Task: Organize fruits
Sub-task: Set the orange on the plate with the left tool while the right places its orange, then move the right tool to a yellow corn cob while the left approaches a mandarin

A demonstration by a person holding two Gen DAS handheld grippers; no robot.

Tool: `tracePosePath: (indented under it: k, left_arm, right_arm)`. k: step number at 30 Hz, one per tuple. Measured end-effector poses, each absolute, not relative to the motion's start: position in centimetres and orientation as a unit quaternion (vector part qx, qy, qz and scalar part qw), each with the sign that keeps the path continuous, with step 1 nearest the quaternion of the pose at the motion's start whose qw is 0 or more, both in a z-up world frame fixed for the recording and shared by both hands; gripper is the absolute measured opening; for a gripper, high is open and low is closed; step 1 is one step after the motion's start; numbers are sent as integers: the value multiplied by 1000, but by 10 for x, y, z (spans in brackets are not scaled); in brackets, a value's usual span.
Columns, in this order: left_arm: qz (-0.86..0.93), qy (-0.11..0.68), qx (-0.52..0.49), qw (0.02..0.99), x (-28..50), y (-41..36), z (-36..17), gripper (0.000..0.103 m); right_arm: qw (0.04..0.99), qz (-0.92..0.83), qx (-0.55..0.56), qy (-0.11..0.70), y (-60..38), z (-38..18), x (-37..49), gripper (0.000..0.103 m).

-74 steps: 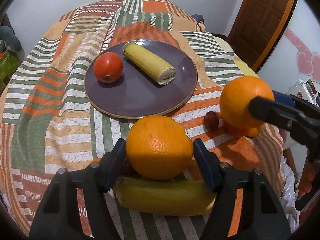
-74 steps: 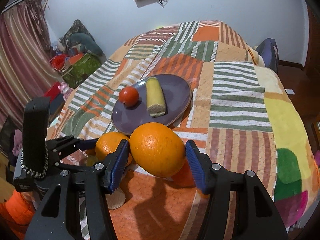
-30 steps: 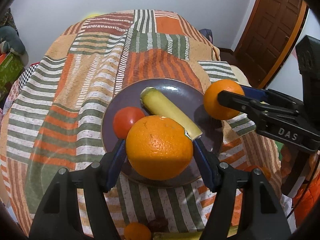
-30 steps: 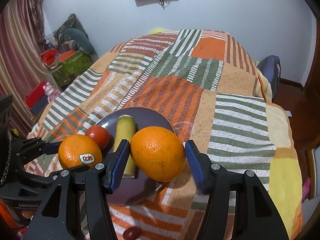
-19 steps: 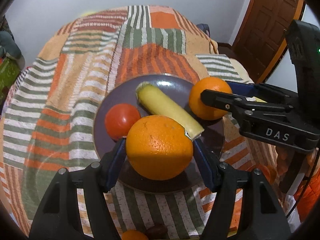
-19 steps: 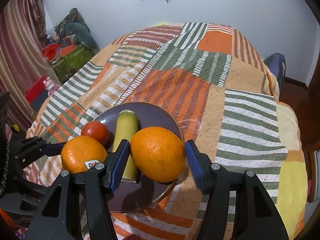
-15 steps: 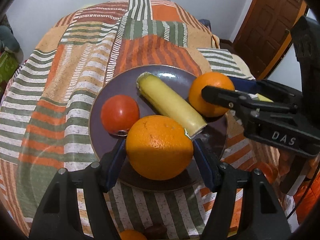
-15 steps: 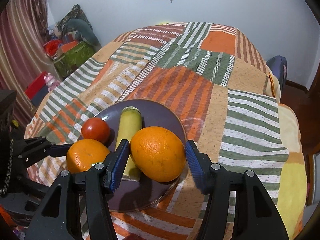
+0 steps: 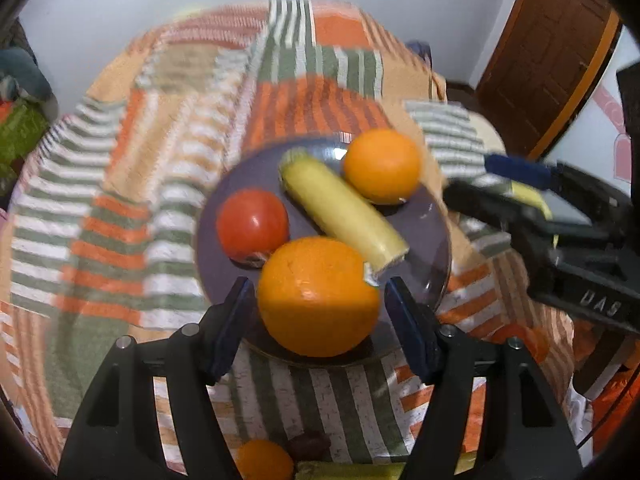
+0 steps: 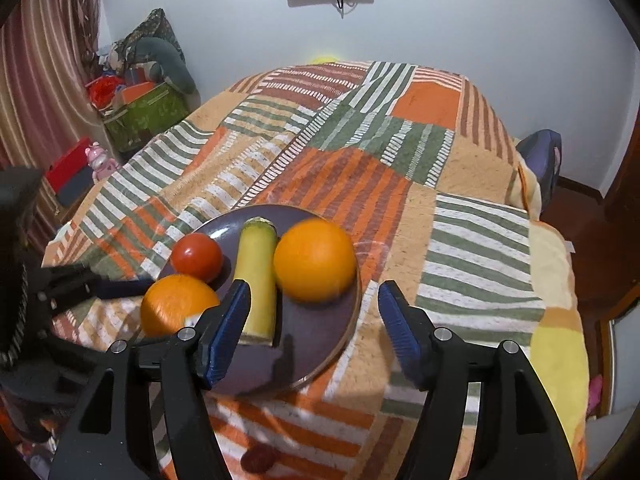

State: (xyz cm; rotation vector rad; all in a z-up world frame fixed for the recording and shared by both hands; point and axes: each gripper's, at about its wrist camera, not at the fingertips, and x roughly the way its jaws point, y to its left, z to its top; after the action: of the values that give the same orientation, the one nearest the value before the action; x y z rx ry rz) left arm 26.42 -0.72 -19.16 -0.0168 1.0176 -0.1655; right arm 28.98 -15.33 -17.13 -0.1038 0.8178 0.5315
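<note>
A purple plate [image 9: 434, 240] [image 10: 320, 344] on the striped bedspread holds a tomato [image 9: 253, 224] [image 10: 197, 258], a half banana [image 9: 340, 210] [image 10: 257, 276] and two oranges. My left gripper [image 9: 318, 306] is open around the near orange [image 9: 318, 296], with a gap at each pad; this orange also shows in the right wrist view [image 10: 178, 304]. My right gripper [image 10: 314, 322] is open and drawn back from the far orange [image 10: 315, 260] [image 9: 382, 165], which rests on the plate.
Near the bed's front edge lie a small orange [image 9: 264, 460], a dark plum [image 9: 308, 446] [image 10: 260, 458] and a banana [image 9: 348, 470]. A door [image 9: 548, 48] is at the right, boxes and toys [image 10: 140, 108] beside the bed at the left.
Both grippers opened. The right one let its orange go onto the plate and pulled back; the left one's pads have come off its orange at the plate's near edge.
</note>
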Motion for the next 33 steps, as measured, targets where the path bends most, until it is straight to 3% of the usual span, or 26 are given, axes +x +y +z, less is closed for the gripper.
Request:
tracePosePath:
  k: [3, 10, 19, 33]
  left_arm:
    - [-69, 455, -3, 888, 254, -5, -169, 81]
    - [-58, 429, 6, 901, 226, 2, -140, 82]
    - [-40, 443, 4, 895, 180, 21, -146, 85]
    - [-26, 463, -39, 885, 111, 57, -167, 85]
  right_arm:
    - [885, 252, -50, 388, -160, -166, 277, 67]
    - [890, 254, -46, 377, -171, -152, 242, 68]
    - [878, 290, -44, 378, -156, -148, 198, 68]
    - [819, 347, -67, 451, -96, -205, 174, 68]
